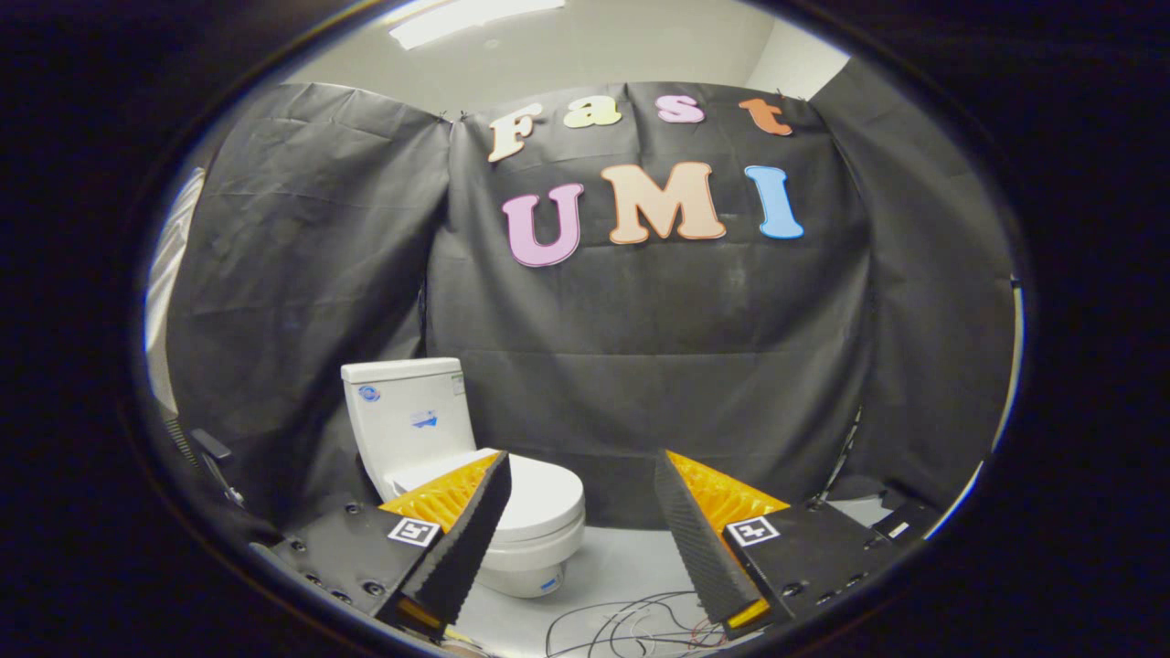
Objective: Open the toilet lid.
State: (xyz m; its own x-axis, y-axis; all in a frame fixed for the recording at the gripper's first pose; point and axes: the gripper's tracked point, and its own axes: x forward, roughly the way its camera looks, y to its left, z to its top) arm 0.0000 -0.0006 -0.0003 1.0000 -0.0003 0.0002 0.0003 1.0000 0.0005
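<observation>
A white toilet (430,429) stands on the floor against the black cloth wall, its tank at the back left. Its lid (539,498) lies flat down on the seat, closed. My gripper (580,475) is open, fingers wide apart with nothing between them. The left finger (466,530) overlaps the near left part of the lid in the view; the toilet itself is well beyond the fingers. The right finger (695,539) stands off to the right of the bowl.
Loose cables (631,626) lie coiled on the pale floor (622,557) just ahead of the fingers. Black cloth walls (640,366) enclose the booth on three sides. A dark stand (215,457) leans at the left by the wall.
</observation>
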